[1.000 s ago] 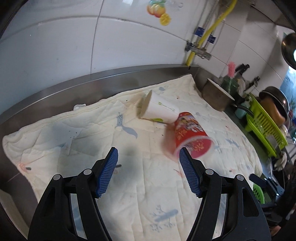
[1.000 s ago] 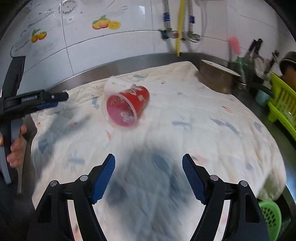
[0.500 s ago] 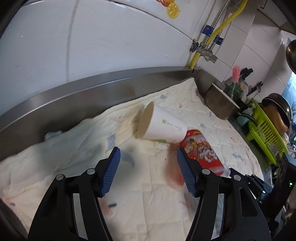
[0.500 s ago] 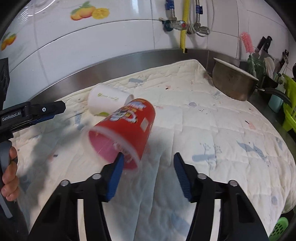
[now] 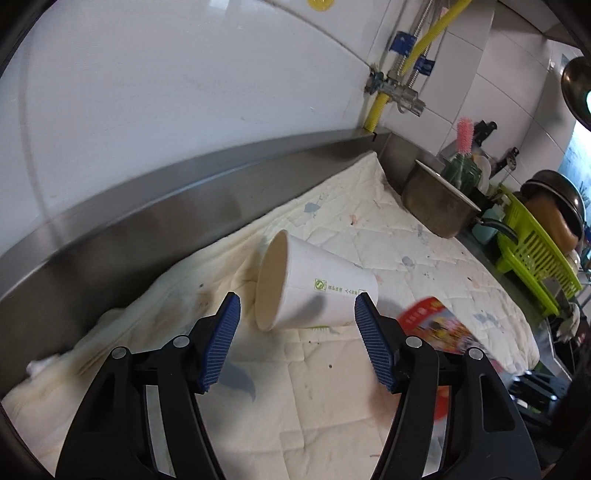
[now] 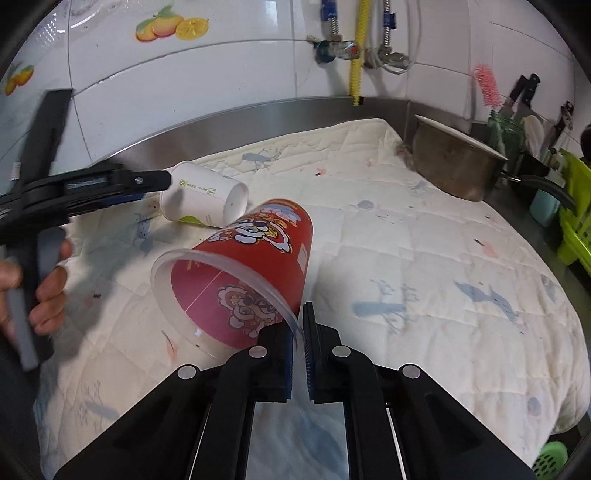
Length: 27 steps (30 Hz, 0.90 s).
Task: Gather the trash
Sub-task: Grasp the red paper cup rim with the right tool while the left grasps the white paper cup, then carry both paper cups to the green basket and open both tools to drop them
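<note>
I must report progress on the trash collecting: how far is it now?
Nothing looks collected yet. In hand: the right hand-held gripper is shut on the red cup's rim. Left: the left hand-held gripper stands open around the white cup, which lies on the cloth.

A quilted cream cloth (image 6: pixel 424 258), printed with faded blue and pink shapes and dotted with dark specks, covers the steel bench (image 5: pixel 155 206). At the cloth's far right corner stands a dull metal pot (image 6: pixel 454 166) with a black handle. Beyond it a jar holds a pink brush (image 6: pixel 487 84). A lime-green dish rack (image 5: pixel 532 258) sits further right, with dark pans stacked on it. A yellow hose (image 6: pixel 357 48) and metal valves run down the white tiled wall (image 5: pixel 147 92), which carries fruit stickers (image 6: pixel 171 27).
</note>
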Tool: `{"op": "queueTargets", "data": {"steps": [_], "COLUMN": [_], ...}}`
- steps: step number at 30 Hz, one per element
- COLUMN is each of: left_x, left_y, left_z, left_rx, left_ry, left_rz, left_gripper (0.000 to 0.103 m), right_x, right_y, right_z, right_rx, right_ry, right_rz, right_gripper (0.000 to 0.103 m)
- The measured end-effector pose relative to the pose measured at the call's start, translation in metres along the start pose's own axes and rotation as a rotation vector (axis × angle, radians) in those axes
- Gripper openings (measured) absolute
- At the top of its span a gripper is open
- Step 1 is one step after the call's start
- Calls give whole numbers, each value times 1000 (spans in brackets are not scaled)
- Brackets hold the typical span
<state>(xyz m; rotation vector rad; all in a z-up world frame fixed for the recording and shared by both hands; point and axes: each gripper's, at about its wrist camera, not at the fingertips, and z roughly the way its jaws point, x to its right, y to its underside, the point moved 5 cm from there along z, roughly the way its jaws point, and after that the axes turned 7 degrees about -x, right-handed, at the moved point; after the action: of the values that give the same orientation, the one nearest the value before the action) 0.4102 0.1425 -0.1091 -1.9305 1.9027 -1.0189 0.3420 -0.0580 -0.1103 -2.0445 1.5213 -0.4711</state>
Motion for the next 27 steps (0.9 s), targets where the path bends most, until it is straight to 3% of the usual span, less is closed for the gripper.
{"op": "queueTargets", "data": {"steps": [12, 16, 20, 27], "left_x": [17, 33, 48, 43], "left_y": [1, 13, 21, 23], "left_z": [19, 13, 12, 26], "left_rx": [-14, -30, -36, -77], "left_ry": [66, 152, 143, 141], "left_rz": [46, 68, 127, 32], "left_gripper": [62, 38, 38, 35], "right_x": [32, 39, 47, 56], "right_y": [34, 47, 56, 69], "right_z": [-56, -72, -85, -95], "right_rx": [55, 65, 77, 83], "right_ry": [22, 26, 30, 36], "right_rz": [14, 29, 49, 71], "right_gripper": [5, 5, 5, 5]}}
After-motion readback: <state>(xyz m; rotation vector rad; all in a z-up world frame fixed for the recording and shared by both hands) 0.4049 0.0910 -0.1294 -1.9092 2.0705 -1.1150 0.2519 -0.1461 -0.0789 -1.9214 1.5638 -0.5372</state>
